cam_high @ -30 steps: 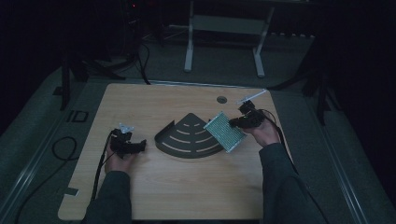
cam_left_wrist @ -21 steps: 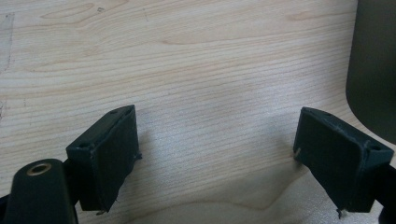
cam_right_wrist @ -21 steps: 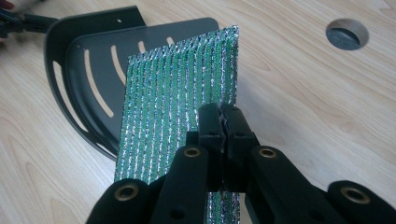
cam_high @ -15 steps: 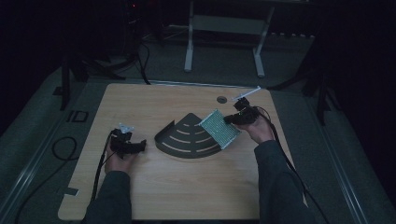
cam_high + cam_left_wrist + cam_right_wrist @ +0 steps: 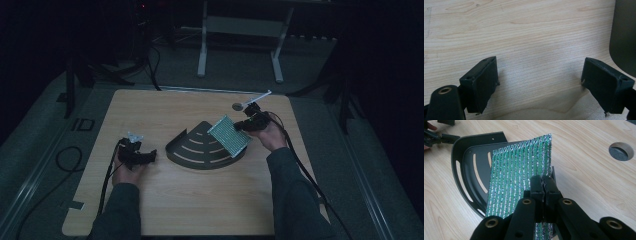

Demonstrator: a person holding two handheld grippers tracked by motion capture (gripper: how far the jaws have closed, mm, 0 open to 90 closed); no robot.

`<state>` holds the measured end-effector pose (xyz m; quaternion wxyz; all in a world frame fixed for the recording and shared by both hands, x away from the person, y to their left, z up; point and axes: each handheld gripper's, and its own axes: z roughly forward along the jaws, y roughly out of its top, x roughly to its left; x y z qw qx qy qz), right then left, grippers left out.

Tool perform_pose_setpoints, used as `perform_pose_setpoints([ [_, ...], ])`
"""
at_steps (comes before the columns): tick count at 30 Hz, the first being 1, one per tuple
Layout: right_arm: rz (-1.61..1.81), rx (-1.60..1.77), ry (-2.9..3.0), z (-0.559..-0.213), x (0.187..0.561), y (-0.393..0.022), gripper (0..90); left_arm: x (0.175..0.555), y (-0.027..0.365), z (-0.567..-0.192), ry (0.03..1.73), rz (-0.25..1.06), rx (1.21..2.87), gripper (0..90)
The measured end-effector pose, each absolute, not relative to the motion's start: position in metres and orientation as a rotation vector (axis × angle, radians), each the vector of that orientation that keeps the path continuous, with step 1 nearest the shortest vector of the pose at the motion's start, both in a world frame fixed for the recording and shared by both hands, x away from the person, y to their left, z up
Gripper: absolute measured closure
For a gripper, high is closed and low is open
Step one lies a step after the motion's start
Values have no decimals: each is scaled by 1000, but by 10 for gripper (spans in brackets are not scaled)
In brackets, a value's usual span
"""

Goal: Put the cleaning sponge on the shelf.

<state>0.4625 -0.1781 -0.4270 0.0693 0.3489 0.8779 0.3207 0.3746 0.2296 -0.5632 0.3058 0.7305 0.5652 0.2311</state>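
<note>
So over on the left side of the wooden counter the left hand-held gripper just sits low on the wood, and in the left gripper view its two black jaws are spread wide with nothing but bare wood grain between them. Just to its right there's a black fan-shaped metal tray with curved slots cut in it, lying flat near the middle of the counter. Past that, a green and silver sparkly mesh sheet is tilted up over the tray's right part. The right hand-held gripper has its jaws pressed together on the sheet's near edge, which you can see clearly in the right gripper view. A round hole in the counter sits just behind that gripper
</note>
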Motion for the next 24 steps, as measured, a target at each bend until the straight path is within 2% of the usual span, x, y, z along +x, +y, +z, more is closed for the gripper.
perform_pose_setpoints([
  [24, 892, 1010, 2671, -442, 477, -163, 881, 375, 229, -563, 1497, 611, 1932, 143],
])
